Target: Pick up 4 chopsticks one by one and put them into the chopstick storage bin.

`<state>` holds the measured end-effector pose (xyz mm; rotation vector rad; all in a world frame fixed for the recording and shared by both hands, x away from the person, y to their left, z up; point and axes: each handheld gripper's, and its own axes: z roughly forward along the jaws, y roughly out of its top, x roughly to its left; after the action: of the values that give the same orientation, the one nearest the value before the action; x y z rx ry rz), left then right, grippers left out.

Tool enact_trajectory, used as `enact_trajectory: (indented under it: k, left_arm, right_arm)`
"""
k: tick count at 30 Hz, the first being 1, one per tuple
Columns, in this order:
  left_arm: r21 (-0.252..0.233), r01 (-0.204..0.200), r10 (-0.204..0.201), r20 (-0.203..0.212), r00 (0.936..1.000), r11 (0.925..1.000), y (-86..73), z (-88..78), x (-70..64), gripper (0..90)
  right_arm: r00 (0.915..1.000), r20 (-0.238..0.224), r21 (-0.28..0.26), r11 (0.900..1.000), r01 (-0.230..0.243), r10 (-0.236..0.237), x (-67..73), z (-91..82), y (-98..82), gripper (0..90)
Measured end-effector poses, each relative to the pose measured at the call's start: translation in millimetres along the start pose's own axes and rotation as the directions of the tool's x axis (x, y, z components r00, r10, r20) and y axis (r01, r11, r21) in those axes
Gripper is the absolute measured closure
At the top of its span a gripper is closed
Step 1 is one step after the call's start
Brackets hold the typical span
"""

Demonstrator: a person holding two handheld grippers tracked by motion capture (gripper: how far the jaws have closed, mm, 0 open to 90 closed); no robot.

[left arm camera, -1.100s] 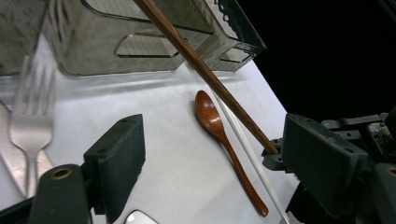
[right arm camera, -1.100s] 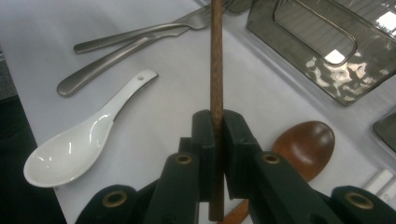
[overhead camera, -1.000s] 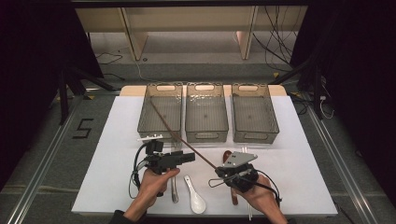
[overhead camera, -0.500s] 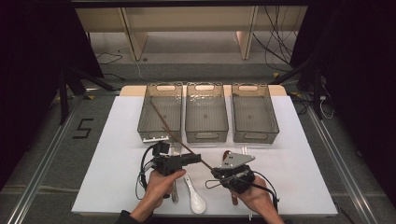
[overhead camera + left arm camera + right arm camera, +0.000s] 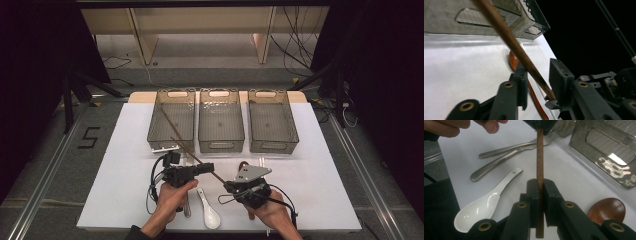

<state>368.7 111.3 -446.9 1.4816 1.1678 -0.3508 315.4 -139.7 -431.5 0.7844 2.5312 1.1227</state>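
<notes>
At centre frame of the high view, the long dark-brown wooden chopstick (image 5: 187,146) hangs above the desk (image 5: 325,200), its far end over the left clear plastic bin (image 5: 171,120). The right gripper (image 5: 538,195) has its jaws clamped on the near end. The left gripper (image 5: 205,168) jaws have just been closing around the shaft, with a gap on one side. No bin holds cutlery; the white ceramic spoon (image 5: 482,205), steel fork (image 5: 511,147) and reddish wooden spoon (image 5: 607,210) await sorting.
</notes>
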Motion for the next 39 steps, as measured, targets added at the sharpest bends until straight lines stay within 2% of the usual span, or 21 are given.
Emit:
enact_trajectory:
  k: [5,6,7,9,12,15,24,30,39]
  left_arm:
    - [-0.008,0.029,-0.029,0.038,0.9989,0.9995,0.6,-1.4,2.4,77.7]
    - [-0.014,0.018,-0.018,0.024,0.9996,0.9997,0.8,-2.3,1.8,82.8]
    - [-0.015,0.009,-0.009,0.022,0.9997,0.9998,1.5,-3.4,1.9,82.9]
    - [-0.017,0.020,-0.020,0.040,0.9990,0.9997,3.4,-5.6,2.6,83.1]
    - [-0.017,-0.018,0.018,0.018,0.9997,0.9997,6.9,-9.3,-0.1,83.5]
    - [-0.020,-0.037,0.037,0.007,0.9993,0.9991,9.8,-12.3,-0.5,83.8]
    - [-0.027,-0.048,0.048,-0.016,0.9987,0.9985,19.3,-21.6,4.8,83.8]
    - [-0.038,-0.048,0.047,-0.037,0.9982,0.9981,27.4,-28.8,10.1,83.7]
    - [-0.051,-0.050,0.047,-0.061,0.9970,0.9975,52.6,-43.6,17.0,83.7]
  right_arm:
    - [1.0000,-0.003,-0.005,1.000,-0.005,0.005,-0.1,0.7,-0.7,83.2]
    - [1.0000,-0.003,-0.002,1.000,-0.007,0.007,-0.4,1.1,-0.9,81.4]
    - [0.9999,-0.007,0.001,1.000,-0.010,0.010,-0.9,1.2,-1.2,78.4]
    - [0.9998,-0.012,0.004,1.000,-0.015,0.015,-2.8,0.5,-2.0,74.4]
    - [0.9993,-0.010,-0.005,0.999,-0.035,0.035,-6.6,-2.9,-2.9,71.5]
    - [0.9992,-0.012,-0.018,0.999,-0.038,0.038,-10.9,-8.1,-3.8,68.8]
    - [0.9960,0.016,-0.021,0.996,-0.087,0.088,-22.6,-18.5,-8.5,55.1]
    - [0.9922,0.032,0.021,0.992,-0.122,0.121,-27.7,-19.4,-10.6,42.0]
    - [0.9831,0.048,0.055,0.982,-0.179,0.177,-35.7,-20.7,-19.3,35.9]
